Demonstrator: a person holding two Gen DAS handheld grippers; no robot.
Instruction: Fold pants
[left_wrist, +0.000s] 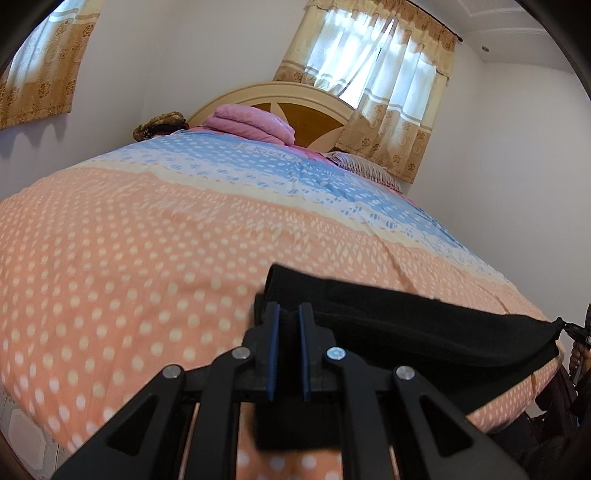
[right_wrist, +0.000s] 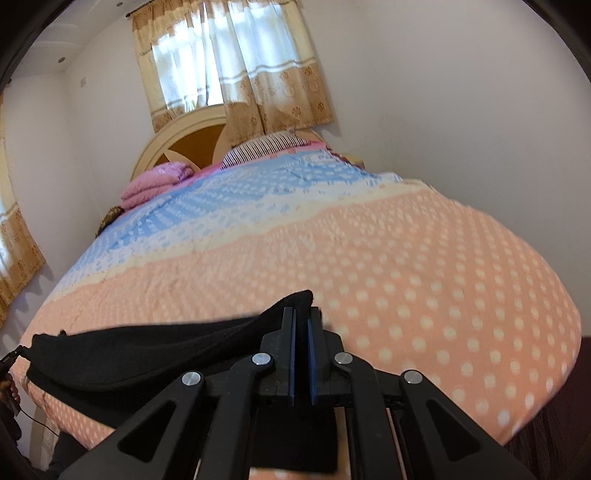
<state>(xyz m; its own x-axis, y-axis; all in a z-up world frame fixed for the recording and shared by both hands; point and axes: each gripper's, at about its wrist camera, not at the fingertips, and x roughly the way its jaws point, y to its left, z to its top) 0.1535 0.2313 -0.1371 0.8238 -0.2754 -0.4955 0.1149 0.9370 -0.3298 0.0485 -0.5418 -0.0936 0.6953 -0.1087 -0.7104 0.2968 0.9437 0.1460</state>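
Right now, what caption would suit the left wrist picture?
Left gripper shut on black pants, stretched above a dotted peach-and-blue bedspread.

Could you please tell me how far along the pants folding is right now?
Early. Done: each hand-held gripper, left and right, has clamped one end of the black pants. In hand: the pants hang stretched between them above the bedspread. Left: laying them down and making every fold.

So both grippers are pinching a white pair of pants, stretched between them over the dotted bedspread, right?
Not quite: the pants are black, not white, as both wrist views show. The left gripper and right gripper do pinch them, stretched over the dotted bedspread.
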